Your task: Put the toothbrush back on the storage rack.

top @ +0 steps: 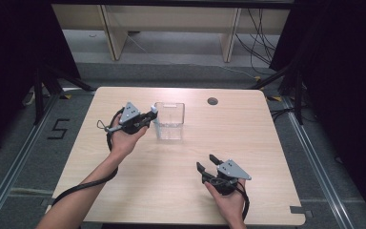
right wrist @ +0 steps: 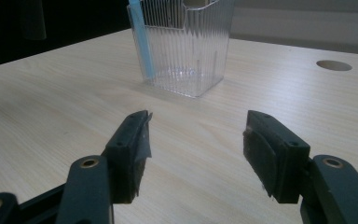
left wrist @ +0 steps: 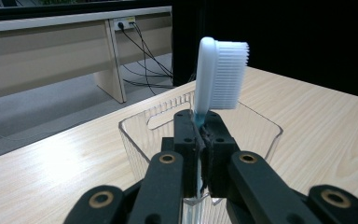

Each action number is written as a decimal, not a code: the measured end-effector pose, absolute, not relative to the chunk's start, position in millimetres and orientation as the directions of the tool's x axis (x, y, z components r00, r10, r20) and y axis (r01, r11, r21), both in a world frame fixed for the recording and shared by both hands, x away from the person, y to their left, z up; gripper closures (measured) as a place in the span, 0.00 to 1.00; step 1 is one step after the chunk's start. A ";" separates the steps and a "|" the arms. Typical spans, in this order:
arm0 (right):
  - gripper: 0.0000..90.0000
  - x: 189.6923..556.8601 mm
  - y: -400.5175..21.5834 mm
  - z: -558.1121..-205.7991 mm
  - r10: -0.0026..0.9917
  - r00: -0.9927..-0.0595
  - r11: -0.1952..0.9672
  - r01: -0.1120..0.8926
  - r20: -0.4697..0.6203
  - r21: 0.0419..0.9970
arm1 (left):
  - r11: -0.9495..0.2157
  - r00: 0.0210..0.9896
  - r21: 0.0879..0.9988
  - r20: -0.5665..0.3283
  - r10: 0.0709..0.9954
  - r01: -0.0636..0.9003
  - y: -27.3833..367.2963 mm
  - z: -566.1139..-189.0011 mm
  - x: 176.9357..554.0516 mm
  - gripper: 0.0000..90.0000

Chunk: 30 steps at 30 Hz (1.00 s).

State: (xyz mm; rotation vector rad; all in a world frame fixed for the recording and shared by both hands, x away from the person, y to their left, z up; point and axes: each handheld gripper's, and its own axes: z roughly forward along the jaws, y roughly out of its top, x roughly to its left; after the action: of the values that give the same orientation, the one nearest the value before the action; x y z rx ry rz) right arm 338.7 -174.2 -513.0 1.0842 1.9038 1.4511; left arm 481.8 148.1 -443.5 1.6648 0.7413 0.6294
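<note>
A pale wood-grain table (top: 138, 191) with rounded corners carries the work, and a round cable hole (top: 213, 101) sits in it toward its far edge, beyond and to the right of the clear ribbed container (top: 169, 121). The left gripper (top: 148, 118) is held at the container's left wall, its jaws pinched tight on the blue neck of a toothbrush (left wrist: 219, 74), whose white bristled head stands upright above the jaw tips; in the right gripper view the blue handle runs down the outside of the container's left wall. The right gripper (top: 207, 162) rests low near the table's near edge, well apart from the container, its jaws spread wide with nothing between them, pointing toward the container. Beyond the table lies a grey floor with a metal rail (top: 24, 157) on each side and a "5" marked to the left. Past that stand light wooden desk legs (top: 112, 33) with black cables (top: 259, 38) hanging behind; dark curtains close both sides.
</note>
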 end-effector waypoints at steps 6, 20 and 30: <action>0.46 339.0 -176.0 -512.6 0.828 -0.558 0.126 0.287 0.058 0.950 | -0.145 0.655 0.977 0.008 0.756 0.155 148.9 -447.9 481.5 0.95; 0.46 340.6 -176.6 -513.8 0.823 -0.563 0.113 0.286 0.072 0.951 | -0.135 0.648 0.974 -0.015 0.761 0.181 151.4 -453.0 481.6 0.92; 0.46 341.2 -179.1 -514.4 0.827 -0.560 0.127 0.271 0.050 0.954 | -0.123 0.640 0.973 -0.032 0.767 0.196 153.6 -456.0 482.1 0.86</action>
State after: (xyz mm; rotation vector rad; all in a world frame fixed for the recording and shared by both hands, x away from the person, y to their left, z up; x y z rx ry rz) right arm 341.2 -179.1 -514.4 1.0563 1.9066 1.4448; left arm 482.1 153.6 -456.0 1.6583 0.8022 0.5910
